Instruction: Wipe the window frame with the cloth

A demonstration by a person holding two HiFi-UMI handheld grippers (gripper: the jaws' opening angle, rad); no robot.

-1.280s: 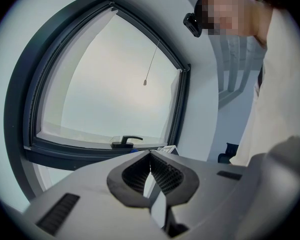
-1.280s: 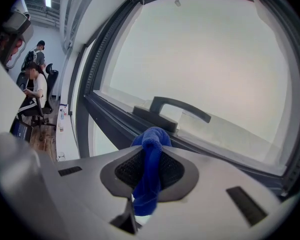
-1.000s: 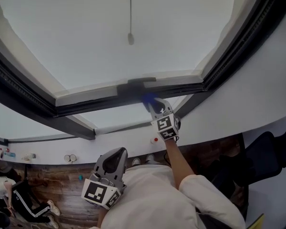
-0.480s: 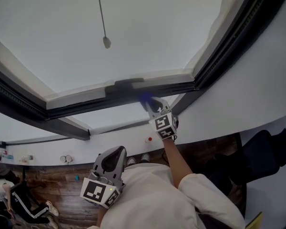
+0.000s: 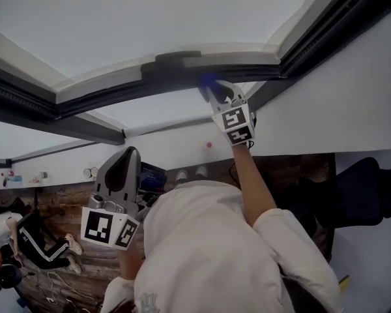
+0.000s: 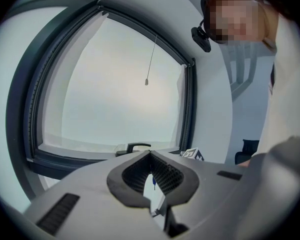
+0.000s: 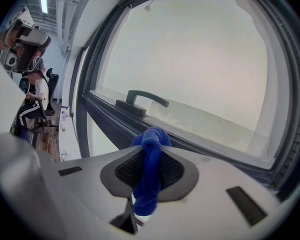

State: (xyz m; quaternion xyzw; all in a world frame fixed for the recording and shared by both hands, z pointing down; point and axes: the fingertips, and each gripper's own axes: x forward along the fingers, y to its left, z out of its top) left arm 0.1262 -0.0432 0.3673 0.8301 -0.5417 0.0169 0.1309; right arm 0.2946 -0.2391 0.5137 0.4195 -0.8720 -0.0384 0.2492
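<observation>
The dark window frame runs across the head view, with its handle on the lower bar. My right gripper is raised to that bar, just right of the handle, and is shut on a blue cloth that presses on the frame. In the right gripper view the cloth bulges out between the jaws, close to the frame and the handle. My left gripper is held low by my chest, jaws together and holding nothing, its own view facing the window.
A white wall lies right of and below the window. A blind cord's end hangs in front of the pane. A person sits at lower left on the wooden floor. A dark chair stands at right.
The head view has tipped, so the window sits higher in the picture. The right gripper and cloth have slid slightly right along the lower bar, away from the handle. The left gripper has shifted left.
</observation>
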